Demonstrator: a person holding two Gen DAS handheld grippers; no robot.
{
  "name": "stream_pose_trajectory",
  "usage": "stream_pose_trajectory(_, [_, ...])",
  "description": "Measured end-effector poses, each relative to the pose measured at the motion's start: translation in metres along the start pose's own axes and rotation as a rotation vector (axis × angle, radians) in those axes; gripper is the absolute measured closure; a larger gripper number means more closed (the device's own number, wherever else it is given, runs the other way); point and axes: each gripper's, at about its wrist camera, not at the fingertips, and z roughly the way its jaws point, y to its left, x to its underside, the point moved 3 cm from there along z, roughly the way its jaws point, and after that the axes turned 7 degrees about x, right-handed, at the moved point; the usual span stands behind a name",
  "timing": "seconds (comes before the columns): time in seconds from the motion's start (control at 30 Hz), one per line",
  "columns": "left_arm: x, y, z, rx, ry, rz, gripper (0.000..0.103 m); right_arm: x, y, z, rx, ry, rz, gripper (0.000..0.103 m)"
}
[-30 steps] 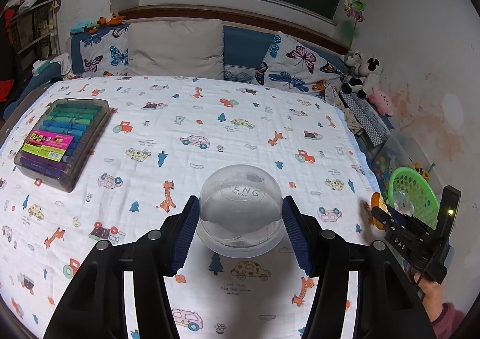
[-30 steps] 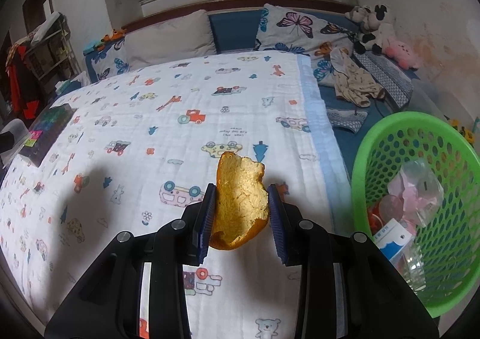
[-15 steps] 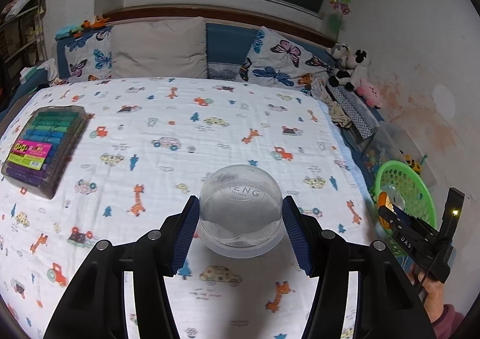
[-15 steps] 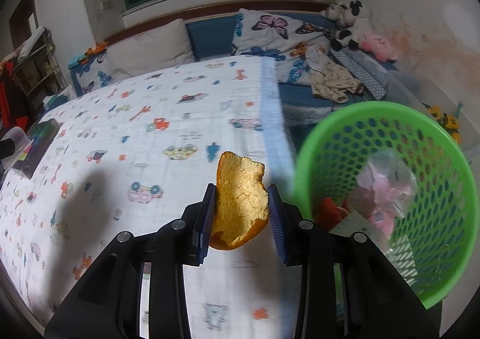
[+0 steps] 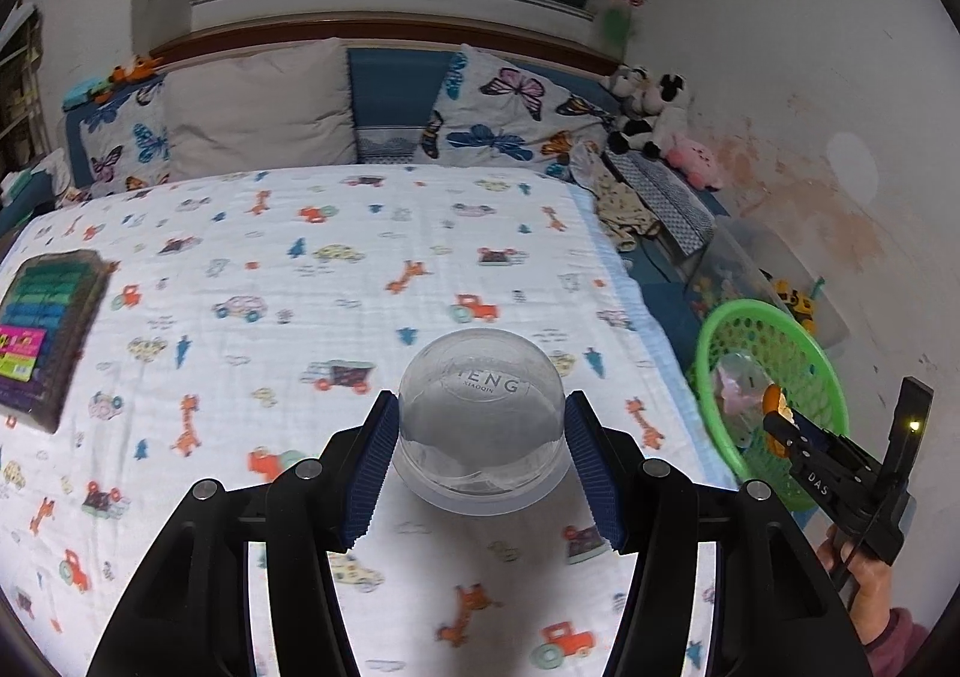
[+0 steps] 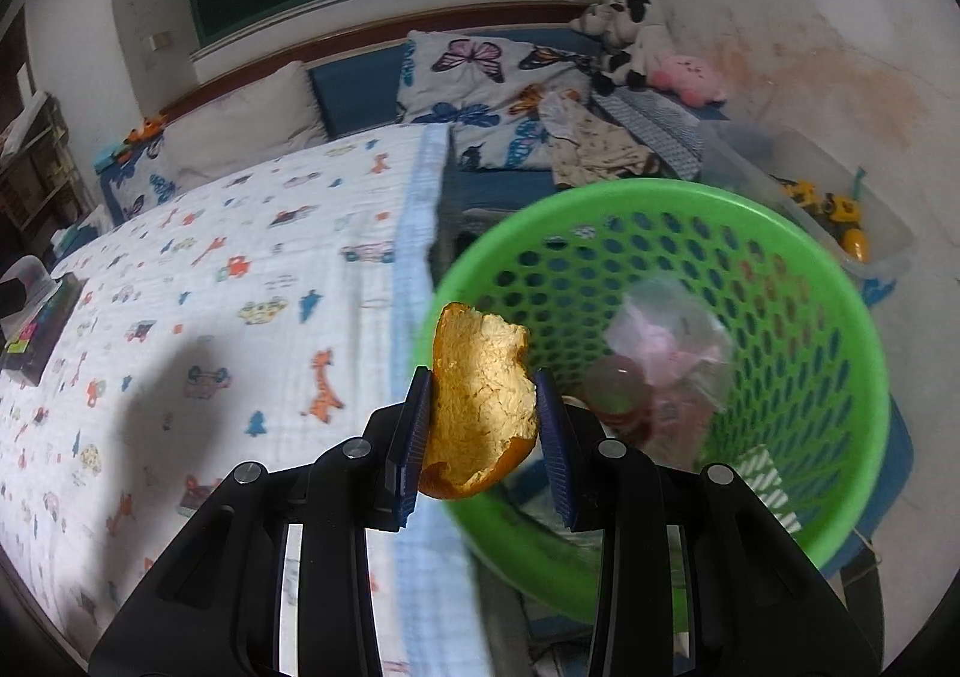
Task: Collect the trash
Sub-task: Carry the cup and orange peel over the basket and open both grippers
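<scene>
My left gripper [image 5: 480, 446] is shut on a clear plastic dome lid [image 5: 480, 425] and holds it above the bed's patterned sheet [image 5: 300, 287]. My right gripper [image 6: 483, 425] is shut on a piece of orange peel [image 6: 480, 401] and holds it over the near left rim of the green trash basket [image 6: 840, 317], which holds plastic wrappers and other trash. In the left wrist view the right gripper [image 5: 780, 425] with the peel sits over the same basket [image 5: 804, 359] at the right of the bed.
A box of coloured markers [image 5: 42, 329] lies at the bed's left edge. Pillows [image 5: 258, 107] and plush toys [image 5: 648, 107] line the head of the bed. A clear bin of toys [image 6: 840, 197] stands by the wall behind the basket.
My right gripper has carried the peel rightward from above the bed to over the basket's rim. My left gripper, holding the lid, has also shifted right toward the basket.
</scene>
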Motion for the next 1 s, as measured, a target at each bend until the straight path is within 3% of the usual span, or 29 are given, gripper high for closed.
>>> stream_pose_trajectory(0.5, [-0.005,-0.059,0.033,0.065,0.044,0.086,0.048,0.010,-0.061,-0.007,0.078,0.008,0.066,0.068])
stream_pose_trajectory(1.0, [-0.011,-0.081,0.049,0.097,0.067,0.122,0.048,0.009,-0.073,-0.004,0.101,0.010,0.083,0.068])
